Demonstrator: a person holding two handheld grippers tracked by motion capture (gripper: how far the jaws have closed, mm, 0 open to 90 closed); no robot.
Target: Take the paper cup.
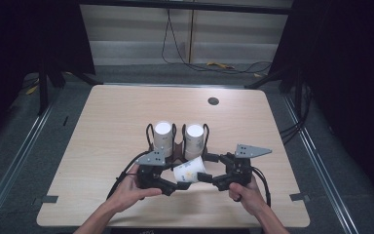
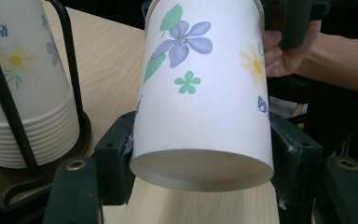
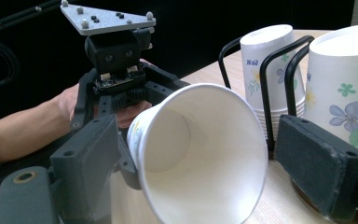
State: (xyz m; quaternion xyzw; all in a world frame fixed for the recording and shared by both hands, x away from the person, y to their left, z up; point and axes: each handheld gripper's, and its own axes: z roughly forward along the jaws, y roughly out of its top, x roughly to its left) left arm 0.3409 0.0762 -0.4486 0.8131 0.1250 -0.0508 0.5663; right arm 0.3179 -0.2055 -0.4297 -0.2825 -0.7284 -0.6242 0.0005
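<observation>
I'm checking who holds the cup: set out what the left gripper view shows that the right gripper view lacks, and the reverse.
Left gripper view alone: the paper cup's flowered outer wall and closed base, clamped between the left gripper's pads, plus the right hand behind it.

Right gripper view alone: the cup's open mouth and bare inside, with the right gripper's pads standing apart from its rim, and the left gripper's grey three-cornered plate.

Both: that cup, an upside-down cup stack in its black wire rack, and the wooden table.

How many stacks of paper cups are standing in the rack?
2: left stack and right stack, side by side in the wire rack. One single cup lies apart, held sideways.
</observation>
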